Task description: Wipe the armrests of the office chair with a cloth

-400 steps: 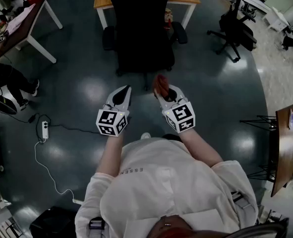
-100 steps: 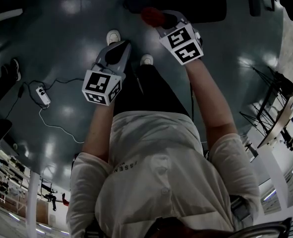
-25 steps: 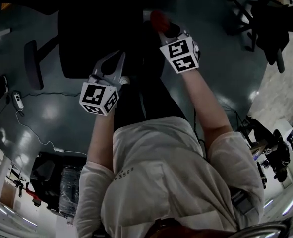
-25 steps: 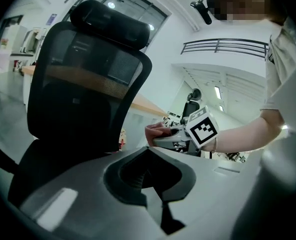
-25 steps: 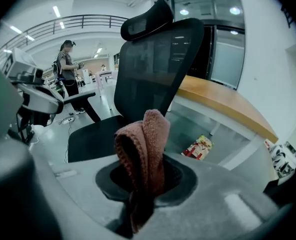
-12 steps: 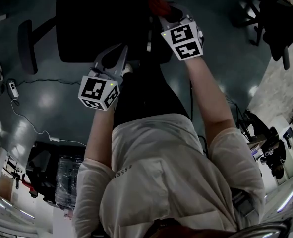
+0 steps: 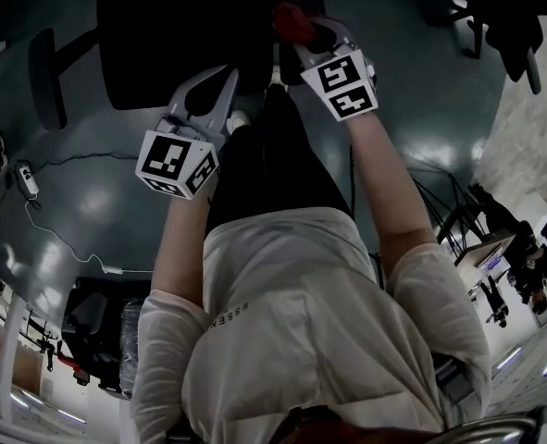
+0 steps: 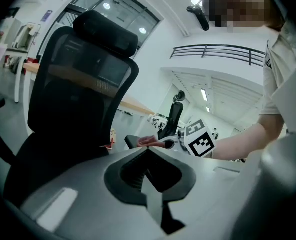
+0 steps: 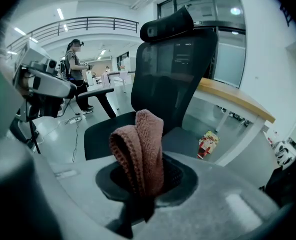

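A black office chair (image 7: 176,35) stands right in front of me; its mesh back and headrest (image 8: 105,31) fill the left gripper view. My right gripper (image 7: 299,33) is shut on a folded reddish cloth (image 9: 139,151), held at the chair's right side. In the left gripper view the cloth (image 8: 146,141) lies at the right armrest (image 8: 131,142); contact cannot be told. The left armrest (image 9: 95,91) juts out beyond the seat (image 9: 117,131). My left gripper (image 7: 229,74) hangs shut and empty over the seat's front edge, jaws meeting at the tip (image 8: 149,149).
A wooden-topped desk (image 9: 235,101) stands behind the chair, with a small coloured packet (image 9: 208,143) on the floor under it. Another person (image 9: 75,59) stands far back. A power strip with cable (image 7: 25,178) lies on the floor left. Other chairs (image 7: 495,17) stand right.
The head view has shifted a little, so the chair sits nearer the frame's top left. Both grippers hold about the same places; the right one still grips the cloth.
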`<state>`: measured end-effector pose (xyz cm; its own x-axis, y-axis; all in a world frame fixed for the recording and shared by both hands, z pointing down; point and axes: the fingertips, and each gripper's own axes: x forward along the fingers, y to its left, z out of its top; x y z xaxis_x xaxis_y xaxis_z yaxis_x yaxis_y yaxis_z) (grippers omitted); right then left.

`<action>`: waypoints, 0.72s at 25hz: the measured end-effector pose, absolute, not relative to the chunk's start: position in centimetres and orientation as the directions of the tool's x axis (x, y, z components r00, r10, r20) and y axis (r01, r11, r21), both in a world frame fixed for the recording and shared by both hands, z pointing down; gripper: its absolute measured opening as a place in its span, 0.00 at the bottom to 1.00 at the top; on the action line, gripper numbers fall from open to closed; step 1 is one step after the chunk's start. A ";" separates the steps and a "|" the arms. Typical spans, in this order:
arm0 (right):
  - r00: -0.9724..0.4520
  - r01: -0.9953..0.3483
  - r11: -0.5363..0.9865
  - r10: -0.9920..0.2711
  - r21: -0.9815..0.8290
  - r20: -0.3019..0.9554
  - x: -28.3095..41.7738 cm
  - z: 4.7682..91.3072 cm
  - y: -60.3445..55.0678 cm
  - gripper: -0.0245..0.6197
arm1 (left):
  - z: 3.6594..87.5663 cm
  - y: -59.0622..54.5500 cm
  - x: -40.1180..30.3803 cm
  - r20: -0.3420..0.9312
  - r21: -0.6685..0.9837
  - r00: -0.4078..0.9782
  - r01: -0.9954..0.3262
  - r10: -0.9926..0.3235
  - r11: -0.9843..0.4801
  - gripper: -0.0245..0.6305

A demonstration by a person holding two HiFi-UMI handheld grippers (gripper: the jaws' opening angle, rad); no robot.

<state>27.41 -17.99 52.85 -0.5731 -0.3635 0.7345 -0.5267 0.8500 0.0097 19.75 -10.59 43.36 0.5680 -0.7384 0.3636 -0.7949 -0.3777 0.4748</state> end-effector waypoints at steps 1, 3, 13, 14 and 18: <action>-0.571 -0.531 0.847 -0.365 0.008 0.735 27.6 52.8 -17.2 0.12 | 43.2 -10.1 19.8 0.359 0.476 0.570 -0.793 -0.739 -0.381 0.06; -0.566 -0.538 0.843 -0.365 0.005 0.739 28.1 52.8 -15.6 0.12 | 43.2 -9.0 20.1 0.358 0.475 0.576 -0.790 -0.734 -0.388 0.06; -0.563 -0.554 0.832 -0.352 -0.026 0.748 29.5 52.7 -9.2 0.12 | 42.8 -5.0 20.4 0.355 0.474 0.576 -0.790 -0.737 -0.389 0.06; -0.564 -0.562 0.826 -0.346 -0.042 0.750 29.5 52.7 -8.6 0.12 | 42.8 -4.7 20.4 0.356 0.474 0.576 -0.790 -0.736 -0.390 0.06; -0.587 -0.576 0.805 -0.282 -0.146 0.759 29.4 52.7 -6.2 0.12 | 42.8 -4.1 20.5 0.363 0.476 0.578 -0.790 -0.731 -0.387 0.06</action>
